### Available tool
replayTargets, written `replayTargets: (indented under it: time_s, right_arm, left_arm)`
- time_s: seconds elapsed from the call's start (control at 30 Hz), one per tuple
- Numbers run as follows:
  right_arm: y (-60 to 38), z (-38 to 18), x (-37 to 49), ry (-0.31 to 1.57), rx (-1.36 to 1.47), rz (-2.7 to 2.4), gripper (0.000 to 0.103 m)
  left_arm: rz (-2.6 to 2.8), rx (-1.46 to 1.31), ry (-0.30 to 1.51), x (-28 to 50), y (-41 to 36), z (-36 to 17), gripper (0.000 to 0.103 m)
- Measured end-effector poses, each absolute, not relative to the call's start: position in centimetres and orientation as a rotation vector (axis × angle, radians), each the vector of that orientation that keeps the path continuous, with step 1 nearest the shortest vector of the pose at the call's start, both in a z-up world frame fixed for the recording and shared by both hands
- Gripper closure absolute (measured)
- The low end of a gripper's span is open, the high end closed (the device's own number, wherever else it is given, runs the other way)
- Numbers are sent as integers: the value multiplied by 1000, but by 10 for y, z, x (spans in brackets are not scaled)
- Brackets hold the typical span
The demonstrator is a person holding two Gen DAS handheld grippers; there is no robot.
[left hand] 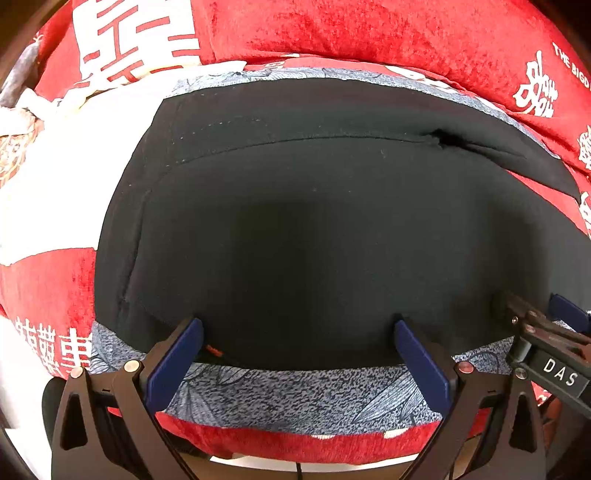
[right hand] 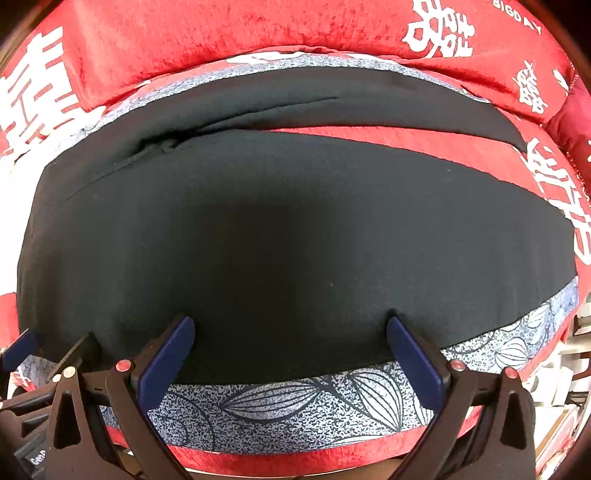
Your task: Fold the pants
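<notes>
Black pants (left hand: 295,221) lie flat on a blue-grey patterned cloth (left hand: 295,398). The stitched waist end is at the left of the left wrist view. In the right wrist view the pants (right hand: 277,240) split into two legs toward the right, with red showing between them. My left gripper (left hand: 297,325) is open, its blue fingertips over the near edge of the pants. My right gripper (right hand: 291,323) is open too, fingertips on the same near edge further right. Each gripper shows at the edge of the other's view: the right gripper (left hand: 535,306) and the left gripper (right hand: 55,343).
The cloth (right hand: 295,406) covers a red cushion (left hand: 48,288) printed with white characters. A red back cushion (right hand: 221,33) rises behind the pants. White clutter (right hand: 569,373) sits beyond the cushion's right edge.
</notes>
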State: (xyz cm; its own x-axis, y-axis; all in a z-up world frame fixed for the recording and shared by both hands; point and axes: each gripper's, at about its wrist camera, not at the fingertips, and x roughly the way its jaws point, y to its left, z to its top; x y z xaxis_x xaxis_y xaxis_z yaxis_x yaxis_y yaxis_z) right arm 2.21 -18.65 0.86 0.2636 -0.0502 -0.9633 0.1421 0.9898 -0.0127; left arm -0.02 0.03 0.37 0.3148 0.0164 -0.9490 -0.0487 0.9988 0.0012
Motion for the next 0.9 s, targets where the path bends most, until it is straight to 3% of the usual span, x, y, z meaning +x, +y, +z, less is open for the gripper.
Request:
replayTargets:
  time_s: [0.13, 0.3, 0.9]
  right_arm:
    - [-180, 15, 27, 1325, 54, -115, 0]
    - [-162, 32, 27, 1225, 13, -83, 0]
    - [-139, 22, 45, 1250, 23, -72, 0]
  left_arm:
    - [72, -38, 1193, -2, 15, 19, 0]
    - [106, -31, 1166, 2, 31, 30, 0]
    - [140, -32, 1213, 23, 39, 12, 0]
